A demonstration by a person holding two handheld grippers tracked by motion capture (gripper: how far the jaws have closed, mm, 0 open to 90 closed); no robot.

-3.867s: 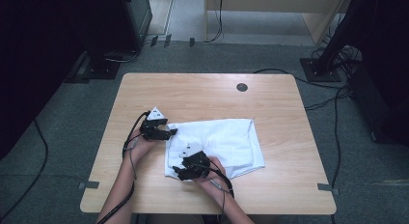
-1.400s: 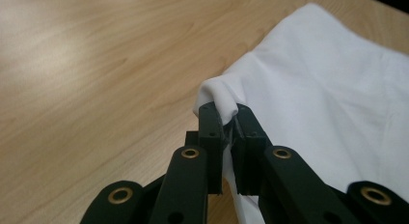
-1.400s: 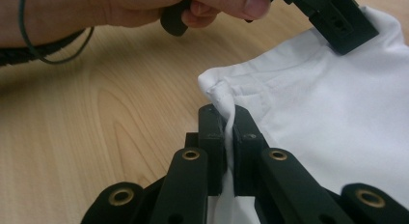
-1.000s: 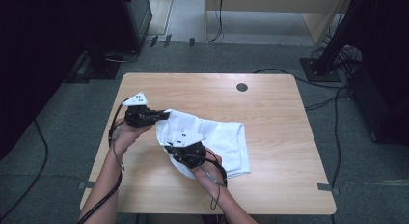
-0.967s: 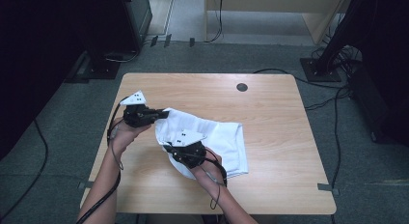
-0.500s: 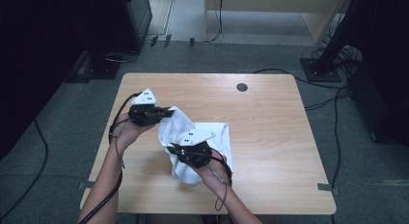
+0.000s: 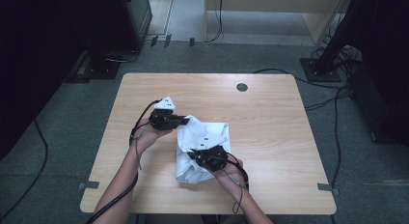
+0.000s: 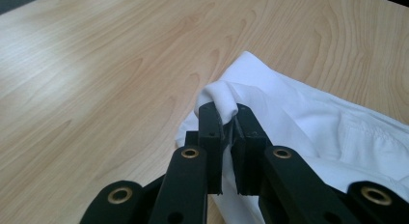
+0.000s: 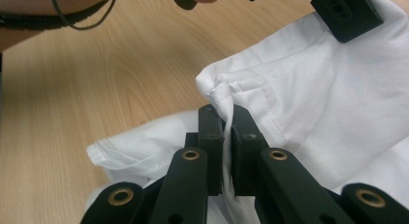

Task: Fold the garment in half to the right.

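A white cloth garment (image 7: 202, 147) lies bunched and partly folded on the wooden table (image 7: 270, 127). My left gripper (image 7: 185, 120) is shut on its upper left edge; in the left gripper view the jaws pinch a fold of the white cloth (image 8: 226, 105) at my left gripper (image 8: 228, 113). My right gripper (image 7: 195, 155) is shut on a hemmed edge near the cloth's middle; in the right gripper view the seam (image 9: 226, 89) rises from between the jaws of my right gripper (image 9: 227, 115). The left gripper (image 9: 345, 9) also shows at the top right of that view.
A round dark cable hole (image 7: 241, 87) sits near the table's far edge. Bare wood spreads to the right of the cloth and along the far side. Cables (image 7: 137, 132) trail from both grippers toward the near edge. Dark equipment stands on the floor beyond the table.
Both grippers have carried the cloth's held edges to the right and lowered them, folding it over. The cloth has gone from spread out to a narrower, bunched shape.
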